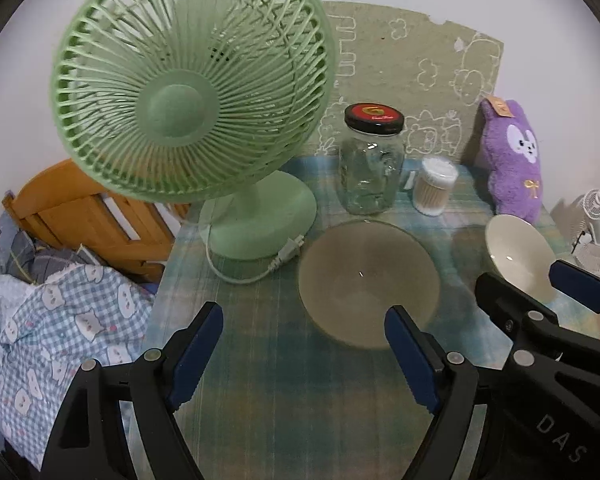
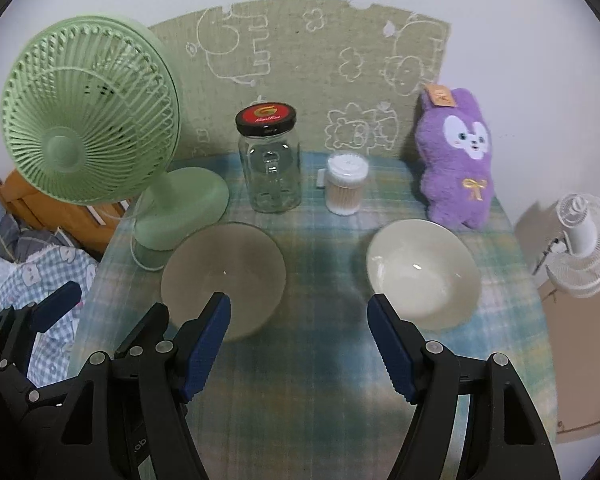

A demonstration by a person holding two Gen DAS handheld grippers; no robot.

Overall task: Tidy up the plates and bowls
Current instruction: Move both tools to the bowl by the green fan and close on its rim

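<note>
I see a green desk fan (image 2: 88, 152) standing at the left of a plaid-covered table (image 2: 320, 360), its cord (image 1: 236, 276) trailing on the cloth. Behind are a red-lidded glass jar (image 2: 270, 164), a tub of cotton swabs (image 2: 346, 184) and a purple plush rabbit (image 2: 458, 160) against the wall.

Dim indoor light, soft shadows, fisheye-warped edges

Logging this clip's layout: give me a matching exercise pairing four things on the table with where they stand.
Things:
1. fan
2. jar
3. white bowl
4. cotton swabs

Places:
A. in front of the purple plush
B. far left of the table
C. between jar and plush
D. behind the grey bowl

Pairs: 1-B, 2-D, 3-A, 4-C
</note>
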